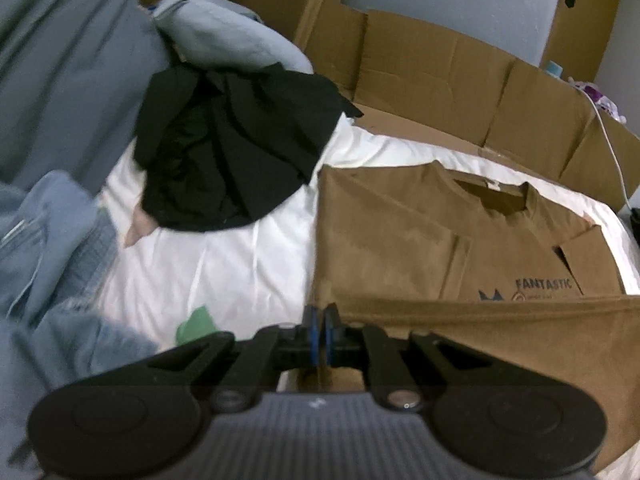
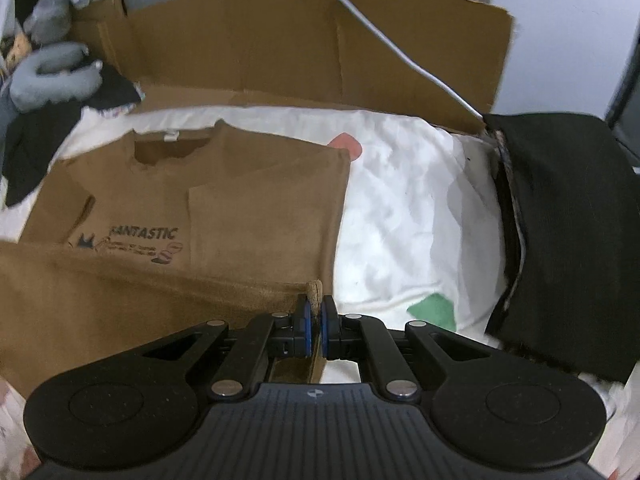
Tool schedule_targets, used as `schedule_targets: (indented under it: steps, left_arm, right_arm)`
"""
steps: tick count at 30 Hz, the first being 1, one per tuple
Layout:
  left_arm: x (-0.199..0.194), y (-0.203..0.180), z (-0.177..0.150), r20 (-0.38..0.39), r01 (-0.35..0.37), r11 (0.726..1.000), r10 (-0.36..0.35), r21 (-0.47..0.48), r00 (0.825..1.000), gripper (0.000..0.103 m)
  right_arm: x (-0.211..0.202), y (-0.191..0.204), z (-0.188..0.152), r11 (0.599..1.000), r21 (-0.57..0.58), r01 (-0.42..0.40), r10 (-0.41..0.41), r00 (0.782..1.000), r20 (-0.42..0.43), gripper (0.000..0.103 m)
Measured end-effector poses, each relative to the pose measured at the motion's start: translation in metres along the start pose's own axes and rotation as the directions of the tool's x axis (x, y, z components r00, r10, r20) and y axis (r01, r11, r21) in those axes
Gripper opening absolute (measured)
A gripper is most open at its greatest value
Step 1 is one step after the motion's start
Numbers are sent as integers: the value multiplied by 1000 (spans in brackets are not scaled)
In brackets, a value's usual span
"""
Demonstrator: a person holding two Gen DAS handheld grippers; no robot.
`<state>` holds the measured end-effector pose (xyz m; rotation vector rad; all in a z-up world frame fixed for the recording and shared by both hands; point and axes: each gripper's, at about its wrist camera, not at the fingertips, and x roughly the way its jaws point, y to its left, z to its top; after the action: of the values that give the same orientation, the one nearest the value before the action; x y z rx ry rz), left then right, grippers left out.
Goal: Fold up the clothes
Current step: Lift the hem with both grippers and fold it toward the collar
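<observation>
Brown T-shirt (image 1: pixel 400 232): lying on the white sheet (image 1: pixel 224 264), sleeves already folded in, "FANTASTIC" print facing up, collar towards the cardboard.
Bottom hem: lifted off the sheet, stretched in a band between the two grippers.
Left gripper (image 1: pixel 319 314): jaws pinched tight on the hem's left corner, brown cloth running off to its right.
Right gripper (image 2: pixel 315 305): jaws closed hard on the hem's right corner (a little nub of fabric pokes up between the blue pads).
Black garment (image 1: pixel 232 148): bunched up on the sheet left of the shirt, apart from it.
Denim (image 1: pixel 48 248): heaped at the far left edge.
Black cloth (image 2: pixel 568 240): folded, at the sheet's right side.
Cardboard (image 2: pixel 280 48): flattened boxes standing behind the bed.
</observation>
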<state>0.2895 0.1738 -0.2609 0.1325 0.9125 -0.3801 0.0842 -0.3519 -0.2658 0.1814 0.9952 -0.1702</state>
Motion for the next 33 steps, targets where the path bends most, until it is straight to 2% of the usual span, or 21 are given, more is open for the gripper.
schedule_targets:
  steps: [6, 11, 18, 22, 33]
  left_arm:
    - [21, -2, 24, -20, 2, 1000, -2, 18, 1000, 4]
    - [29, -8, 41, -16, -9, 999, 9, 39, 1000, 4]
    - [51, -16, 62, -28, -26, 998, 28, 62, 999, 4]
    - [57, -26, 71, 2, -41, 994, 41, 100, 999, 4]
    - [71, -23, 92, 26, -106, 993, 105, 57, 994, 4]
  right_arm:
    - [15, 11, 31, 992, -127, 14, -23, 997, -74, 3]
    - [26, 18, 51, 977, -213, -11, -14, 993, -118, 3]
    - [45, -2, 57, 988, -153, -25, 12, 997, -81, 3]
    - [57, -10, 59, 988, -147, -41, 31, 997, -75, 3]
    - [69, -11, 95, 990, -138, -32, 36, 999, 27, 3]
